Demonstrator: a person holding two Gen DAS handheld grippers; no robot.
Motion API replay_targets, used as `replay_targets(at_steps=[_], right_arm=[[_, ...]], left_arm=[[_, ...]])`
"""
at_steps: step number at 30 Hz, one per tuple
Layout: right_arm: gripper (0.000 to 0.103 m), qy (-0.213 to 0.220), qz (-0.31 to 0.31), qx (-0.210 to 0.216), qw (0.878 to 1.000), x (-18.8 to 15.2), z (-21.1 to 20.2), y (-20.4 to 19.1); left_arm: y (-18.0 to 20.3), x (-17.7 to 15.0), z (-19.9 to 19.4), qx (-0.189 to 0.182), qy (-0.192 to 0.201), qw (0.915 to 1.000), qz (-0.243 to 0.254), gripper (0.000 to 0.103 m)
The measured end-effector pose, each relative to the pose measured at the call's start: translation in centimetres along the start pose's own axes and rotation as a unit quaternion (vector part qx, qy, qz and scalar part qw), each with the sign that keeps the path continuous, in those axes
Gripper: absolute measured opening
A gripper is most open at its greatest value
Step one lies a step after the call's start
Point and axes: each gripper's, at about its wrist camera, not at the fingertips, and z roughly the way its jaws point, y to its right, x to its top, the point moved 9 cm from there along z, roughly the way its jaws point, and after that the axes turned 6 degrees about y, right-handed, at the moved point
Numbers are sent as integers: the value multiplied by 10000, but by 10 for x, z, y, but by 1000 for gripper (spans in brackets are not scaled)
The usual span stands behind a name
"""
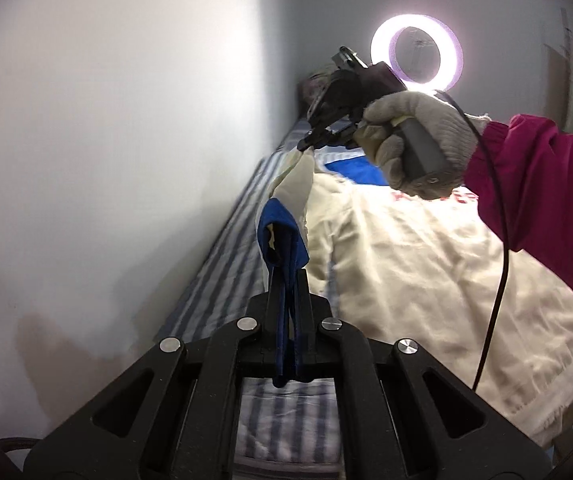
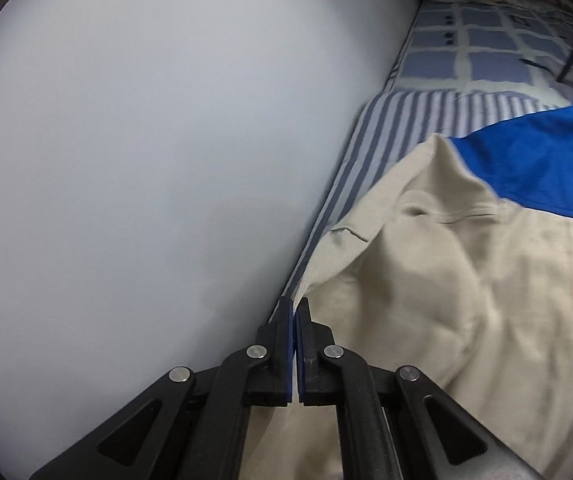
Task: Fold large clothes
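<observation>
A plain pale wall (image 1: 106, 140) ran along one side of a bed with a blue and white striped sheet (image 1: 222, 256), and a big cream jacket (image 1: 406, 272) with a blue top part and red letters lay spread out on that sheet. Nearest in the left wrist view, the left gripper (image 1: 288, 276) had its tongs squeezed together on the blue cuff (image 1: 280, 228) of the jacket's sleeve, and the cuff was lifted off the bed. From there the cream sleeve (image 1: 292, 184) ran up and away to the right gripper (image 1: 310, 142), held by a gloved hand (image 1: 418, 140) with a pink sleeve (image 1: 546, 200) behind it. In the right wrist view, the right gripper (image 2: 295, 310) had its tongs pressed together too, with a thin edge of cream cloth pinched at the tips, close to the wall side of the bed. Farther back, a bright ring light (image 1: 416, 54) glowed, and a checked pillow (image 2: 498, 44) lay at the far end of the bed. It looked like the sleeve-folding step, with the sleeve held at both ends. The next move would likely call for both hands to carry the sleeve across onto the jacket's body together, keeping it flat and straight, then let go.
</observation>
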Motion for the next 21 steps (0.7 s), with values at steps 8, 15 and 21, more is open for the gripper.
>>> replay_targets(at_steps=[8, 15, 21], right_arm=[[0, 285, 497, -201, 9982, -51, -91, 89], [0, 235, 1051, -872, 9904, -114, -122, 175], [5, -178, 1126, -1243, 9857, -159, -124, 204]], left_arm=[[95, -21, -29, -826, 7, 9912, 1035, 0], [156, -67, -39, -1462, -455, 9741, 1665, 0], [153, -84, -52, -1801, -878, 9692, 1429, 4]])
